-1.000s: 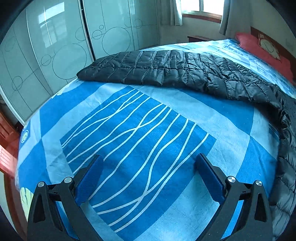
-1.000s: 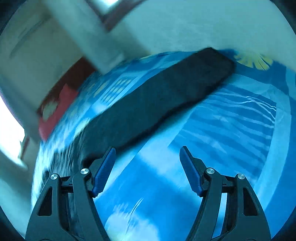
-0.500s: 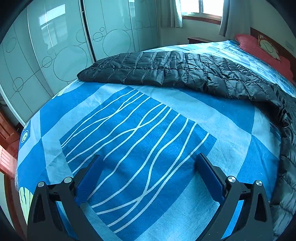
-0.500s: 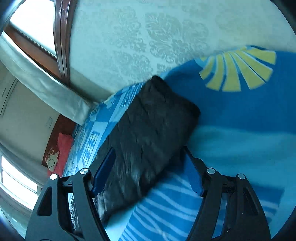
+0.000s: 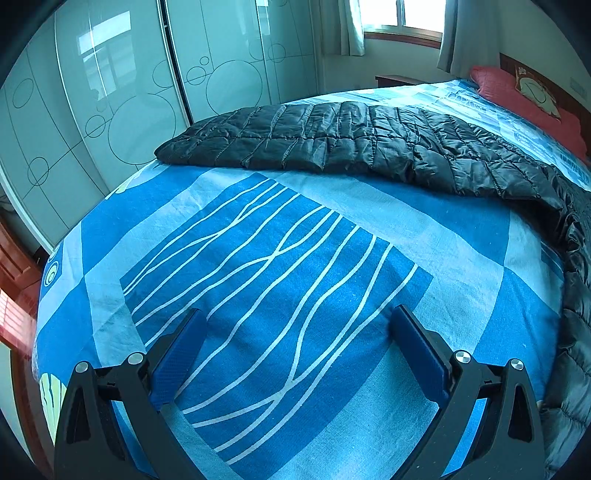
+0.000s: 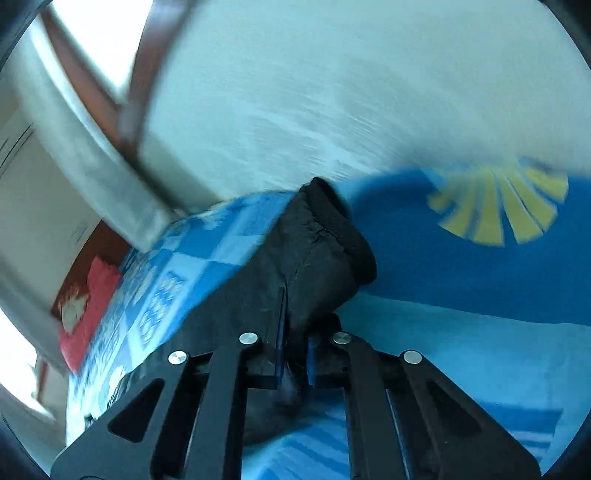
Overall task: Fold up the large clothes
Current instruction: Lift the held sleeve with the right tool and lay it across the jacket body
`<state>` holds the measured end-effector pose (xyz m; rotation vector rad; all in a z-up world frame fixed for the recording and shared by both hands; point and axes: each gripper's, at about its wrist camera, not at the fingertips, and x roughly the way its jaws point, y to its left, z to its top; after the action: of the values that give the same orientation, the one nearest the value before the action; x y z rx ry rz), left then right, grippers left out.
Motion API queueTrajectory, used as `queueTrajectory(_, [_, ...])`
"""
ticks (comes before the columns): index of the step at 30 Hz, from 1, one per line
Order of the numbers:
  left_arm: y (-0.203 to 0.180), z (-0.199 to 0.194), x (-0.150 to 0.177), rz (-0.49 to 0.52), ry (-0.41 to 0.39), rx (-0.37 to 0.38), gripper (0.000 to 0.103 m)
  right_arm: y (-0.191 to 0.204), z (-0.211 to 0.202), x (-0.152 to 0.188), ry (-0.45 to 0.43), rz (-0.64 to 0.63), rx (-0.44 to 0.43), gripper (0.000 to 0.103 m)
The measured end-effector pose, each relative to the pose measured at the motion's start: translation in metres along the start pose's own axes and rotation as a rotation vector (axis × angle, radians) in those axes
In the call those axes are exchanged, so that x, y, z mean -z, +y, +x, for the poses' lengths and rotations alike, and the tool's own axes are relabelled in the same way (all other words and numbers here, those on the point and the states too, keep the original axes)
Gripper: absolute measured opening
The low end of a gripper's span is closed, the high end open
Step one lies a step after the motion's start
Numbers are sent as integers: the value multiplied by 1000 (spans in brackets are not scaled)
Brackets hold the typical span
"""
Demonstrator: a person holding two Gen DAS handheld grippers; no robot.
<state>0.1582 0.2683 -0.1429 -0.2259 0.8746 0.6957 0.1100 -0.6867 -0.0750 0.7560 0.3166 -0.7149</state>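
A black quilted down jacket (image 5: pixel 369 144) lies stretched across the far part of the blue patterned bed (image 5: pixel 280 258), its body running down the right edge. My left gripper (image 5: pixel 295 332) is open and empty, low over the bedsheet, well short of the jacket. In the right wrist view my right gripper (image 6: pixel 293 332) is shut on the jacket's black sleeve end (image 6: pixel 325 258), with the cuff sticking out past the fingers and lifted off the bed (image 6: pixel 480 295).
Glass wardrobe doors (image 5: pixel 129 92) stand left of the bed. A red pillow (image 5: pixel 517 88) lies at the head, under a curtained window (image 5: pixel 399 18). A white patterned wall (image 6: pixel 369 92) rises behind the bed's corner in the right wrist view.
My right gripper moved onto the sleeve end and closed on it; it was open half a second ago. The left gripper has barely moved.
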Motion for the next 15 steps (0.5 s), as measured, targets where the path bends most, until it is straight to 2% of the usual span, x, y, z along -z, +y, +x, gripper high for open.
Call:
queueTrajectory(4, [-1,0,0,1,-5,-4,99,83,-20,20,-15,-183,-96,8])
queueTrajectory(8, [-1,0,1,0,-7,-3,99,183,-32,65,16,-380,-221,8])
queueTrajectory(12, [0,0,1,0,-10,-3,99,283,-47,138,70,-559,-348,8])
queueTrajectory(15, [0,0,1,-2,-11,-2,99,338,-56,189,113,-649,-415,8])
